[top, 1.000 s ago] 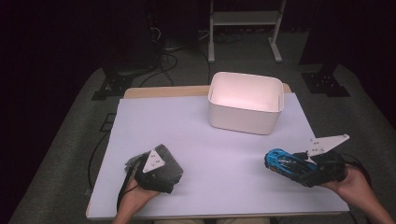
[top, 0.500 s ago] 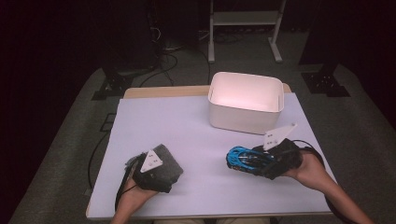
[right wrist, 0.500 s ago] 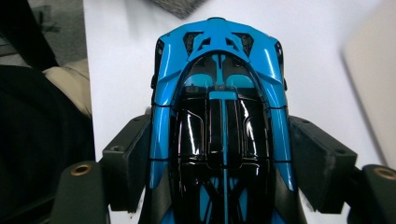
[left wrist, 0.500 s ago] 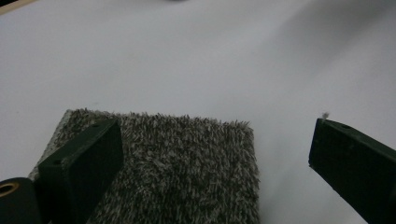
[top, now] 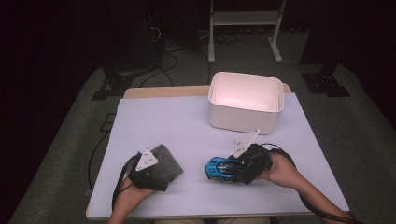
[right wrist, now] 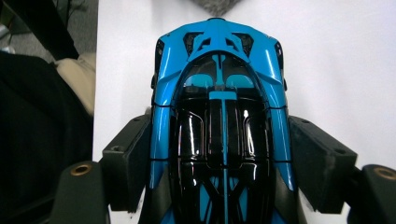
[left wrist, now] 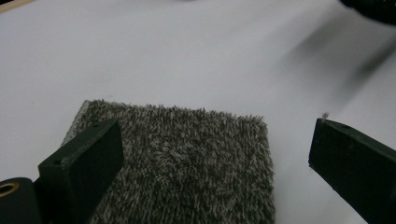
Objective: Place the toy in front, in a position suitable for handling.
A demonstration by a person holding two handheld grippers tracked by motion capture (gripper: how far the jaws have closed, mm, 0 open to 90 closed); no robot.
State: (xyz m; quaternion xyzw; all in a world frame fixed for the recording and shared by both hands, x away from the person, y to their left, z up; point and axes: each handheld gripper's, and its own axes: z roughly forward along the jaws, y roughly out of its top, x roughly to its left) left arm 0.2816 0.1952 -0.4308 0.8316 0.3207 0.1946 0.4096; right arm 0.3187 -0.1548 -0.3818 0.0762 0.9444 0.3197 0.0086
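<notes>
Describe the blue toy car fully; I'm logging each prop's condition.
The toy car is a glossy blue sports model with a black roof and windows, looking like hard plastic or painted metal. It sits lengthwise between the right tongs, whose pads press both flanks, over the white table, nose toward the grey cloth.

High view looks down on the table; gripper views ride close above it

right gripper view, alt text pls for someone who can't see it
A blue and black toy car sits clamped between the right claw's two black jaws, seen from above, nose pointing away over a white table.
</notes>
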